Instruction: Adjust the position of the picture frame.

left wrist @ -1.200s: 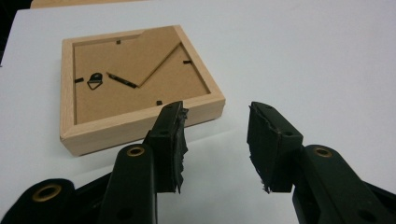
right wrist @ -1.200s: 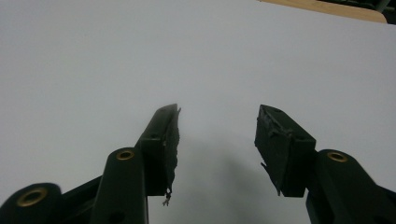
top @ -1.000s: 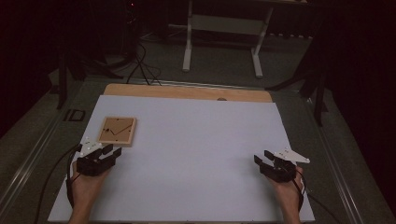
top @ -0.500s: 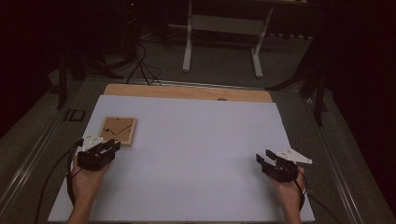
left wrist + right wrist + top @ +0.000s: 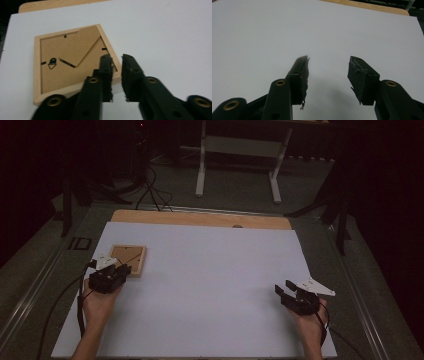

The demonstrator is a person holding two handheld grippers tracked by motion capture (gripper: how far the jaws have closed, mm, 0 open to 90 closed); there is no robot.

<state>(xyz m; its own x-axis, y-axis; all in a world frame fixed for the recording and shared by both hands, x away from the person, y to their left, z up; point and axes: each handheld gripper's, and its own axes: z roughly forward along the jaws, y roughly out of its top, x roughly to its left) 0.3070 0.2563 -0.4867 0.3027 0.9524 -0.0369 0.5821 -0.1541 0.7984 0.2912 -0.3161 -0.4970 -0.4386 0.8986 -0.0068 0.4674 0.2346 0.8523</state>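
Observation:
A small wooden picture frame lies back side up on the white sheet, at its left. In the left gripper view the frame shows a brown backing board, a metal hanger and a folded stand. My left gripper hovers at the frame's near corner. Its jaws stand a narrow gap apart, one over the rim, the other just outside it, and grip nothing. My right gripper rests low at the sheet's right, and its jaws are wide apart over bare white surface.
The white sheet covers a wooden tabletop whose far edge shows as a tan strip. A white stand and cables are on the dark floor beyond. A metal rail runs along the table's left side.
My left gripper has moved forward and a little right, up to the frame's near corner. The right gripper has barely shifted. The frame has stayed in place.

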